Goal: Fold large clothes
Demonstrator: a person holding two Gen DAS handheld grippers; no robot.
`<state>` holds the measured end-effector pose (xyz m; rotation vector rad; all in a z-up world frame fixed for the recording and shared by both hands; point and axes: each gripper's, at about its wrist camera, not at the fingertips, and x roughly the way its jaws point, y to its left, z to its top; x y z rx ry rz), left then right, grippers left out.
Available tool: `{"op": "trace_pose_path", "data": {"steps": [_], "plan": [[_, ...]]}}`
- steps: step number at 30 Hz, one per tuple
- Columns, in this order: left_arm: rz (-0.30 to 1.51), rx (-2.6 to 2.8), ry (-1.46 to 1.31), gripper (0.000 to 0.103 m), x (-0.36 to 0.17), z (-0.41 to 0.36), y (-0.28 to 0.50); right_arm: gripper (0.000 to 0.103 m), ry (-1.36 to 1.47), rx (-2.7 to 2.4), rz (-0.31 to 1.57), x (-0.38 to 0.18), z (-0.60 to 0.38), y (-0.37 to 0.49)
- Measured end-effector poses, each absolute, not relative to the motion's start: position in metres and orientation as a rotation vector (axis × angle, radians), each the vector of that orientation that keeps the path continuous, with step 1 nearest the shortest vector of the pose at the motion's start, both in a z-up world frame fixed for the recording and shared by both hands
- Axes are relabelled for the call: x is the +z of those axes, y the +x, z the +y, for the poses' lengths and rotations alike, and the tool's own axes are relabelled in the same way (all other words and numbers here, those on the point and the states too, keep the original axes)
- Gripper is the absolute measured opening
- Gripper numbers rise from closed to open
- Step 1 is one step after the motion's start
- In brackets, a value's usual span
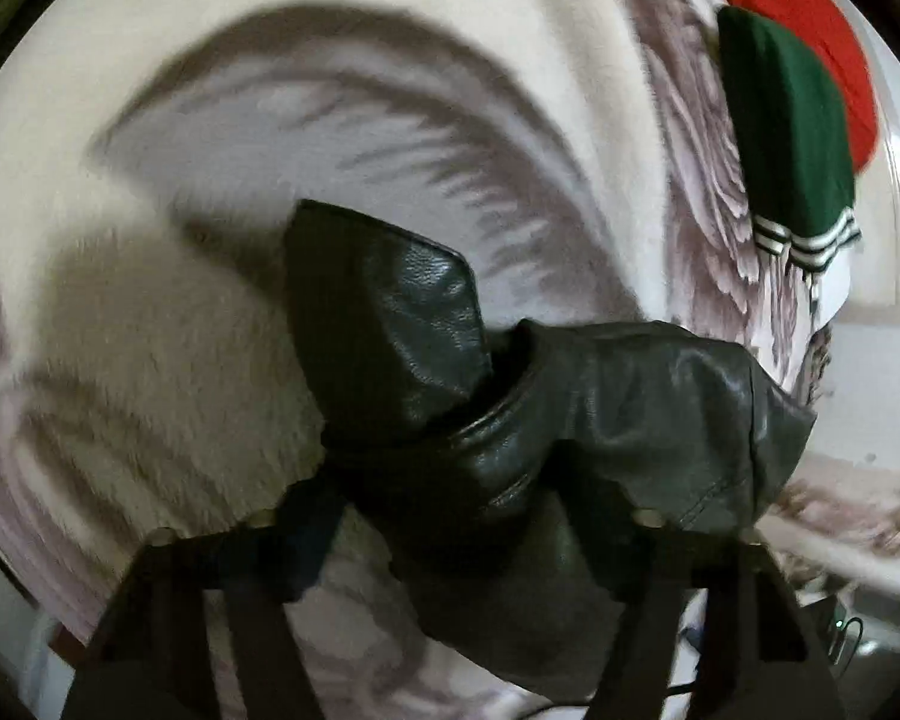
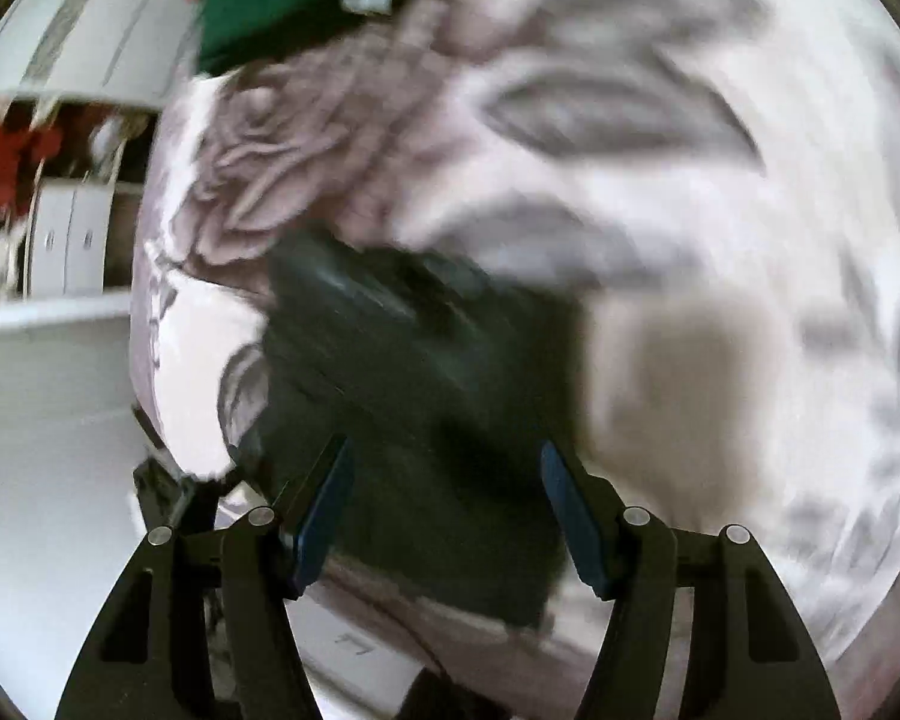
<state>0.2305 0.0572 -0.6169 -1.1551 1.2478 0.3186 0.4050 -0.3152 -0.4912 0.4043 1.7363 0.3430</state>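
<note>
- Your left gripper [image 1: 450,516] is clamped on the black leather jacket [image 1: 510,396], bunched above the floral blanket [image 1: 150,360] on the bed
- Your right gripper [image 2: 447,510] is spread apart, nothing held, jacket just ahead
- Leather looks heavy, stiff, slick; take hold at a seam or hem
- Left fingertips buried in leather; right view blurred, jacket edges unclear

Black leather jacket [image 1: 510,420] is bunching over the left gripper [image 1: 450,516], blocking the way ahead. Bare blanket [image 1: 150,90] is lying open to its left. The green garment [image 1: 786,138] and red garment [image 1: 810,30] are crowding the far edge. Between the right gripper [image 2: 447,510] fingers [image 2: 324,516], spread apart, the gap is standing free.
</note>
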Motion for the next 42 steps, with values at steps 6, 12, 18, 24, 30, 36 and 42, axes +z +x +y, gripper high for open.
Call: {"op": "trace_pose_path", "data": {"steps": [6, 12, 18, 24, 30, 36, 42], "plan": [[1.198, 0.246, -1.109, 0.025, -0.607, 0.057, 0.223, 0.069, 0.682, 0.301, 1.828, -0.558, -0.342, 0.350], [1.240, 0.194, -1.172, 0.026, -0.634, 0.072, 0.213, 0.066, 0.733, 0.213, 1.812, -0.605, -0.329, 0.330], [1.356, 0.182, -0.973, 0.038, -0.578, 0.063, 0.225, 0.066, 0.495, 0.160, 1.836, -0.558, -0.309, 0.344], [1.333, 0.236, -0.678, 0.089, -0.550, 0.043, 0.226, 0.057, 0.323, 0.388, 1.642, -0.457, -0.252, 0.380], [1.396, 0.266, -0.709, 0.089, -0.601, 0.049, 0.232, 0.044, 0.083, 0.494, 1.686, -0.514, -0.129, 0.458], [1.391, 0.258, -0.834, 0.092, -0.615, 0.066, 0.228, 0.039, -0.195, 0.391, 1.718, -0.576, -0.073, 0.482], [1.321, 0.243, -0.879, 0.092, -0.579, 0.071, 0.197, 0.059, -0.007, 0.501, 1.739, -0.518, -0.103, 0.472]]}}
